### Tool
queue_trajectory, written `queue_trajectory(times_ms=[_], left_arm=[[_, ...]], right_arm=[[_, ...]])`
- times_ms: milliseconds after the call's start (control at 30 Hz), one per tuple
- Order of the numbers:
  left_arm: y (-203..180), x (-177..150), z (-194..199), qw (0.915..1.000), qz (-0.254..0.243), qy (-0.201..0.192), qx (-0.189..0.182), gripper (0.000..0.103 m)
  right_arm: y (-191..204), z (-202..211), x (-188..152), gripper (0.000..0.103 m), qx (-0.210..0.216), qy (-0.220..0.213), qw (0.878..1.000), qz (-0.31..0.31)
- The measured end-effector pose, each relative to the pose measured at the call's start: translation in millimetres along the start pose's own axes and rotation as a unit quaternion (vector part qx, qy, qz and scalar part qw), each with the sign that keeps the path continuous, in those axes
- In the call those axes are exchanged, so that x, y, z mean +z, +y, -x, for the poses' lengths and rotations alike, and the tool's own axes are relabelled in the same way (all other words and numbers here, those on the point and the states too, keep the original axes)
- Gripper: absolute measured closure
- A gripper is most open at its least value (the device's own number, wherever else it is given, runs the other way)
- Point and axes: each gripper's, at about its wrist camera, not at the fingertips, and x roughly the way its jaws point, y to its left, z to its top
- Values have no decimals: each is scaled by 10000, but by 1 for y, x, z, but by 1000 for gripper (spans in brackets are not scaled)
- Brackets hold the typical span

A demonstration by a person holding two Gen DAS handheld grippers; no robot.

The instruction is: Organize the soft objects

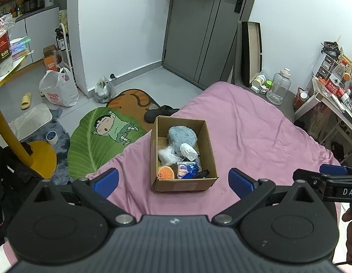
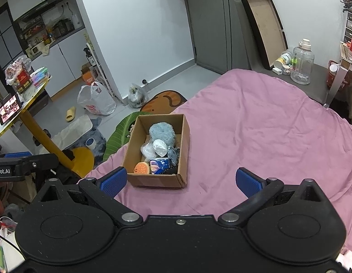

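Hovering with jaws wide and empty, the left gripper (image 1: 173, 180) and right gripper (image 2: 181, 180) hang above the bed (image 1: 255, 132), where the box (image 1: 208, 150) apparently holds every soft toy, so little beyond withdrawal seems left.

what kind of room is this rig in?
Likely a small studio flat or bedroom: a bed with a pink cover holding the cardboard box of soft things, cartoon floor mats, an entry door, and a kitchen counter in the back.

Leaf rug (image 1: 91, 143) and plastic bag (image 1: 58, 88) on floor.
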Motion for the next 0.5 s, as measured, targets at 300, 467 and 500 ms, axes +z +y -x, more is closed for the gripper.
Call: queue_trajectory(times_ms=[300,467,500], left_arm=[[0,-3,2,10000,-37,14,-2,1],[1,-6,1,10000,-69,60,0,1],[1,-5,1,10000,-70,70,-1,1]], right_arm=[[-3,1,-1,0,11,16,10000,-10],[-3,1,-3,0,2,49,10000,-3],[-4,0,-3,0,-2,53,10000,-8]])
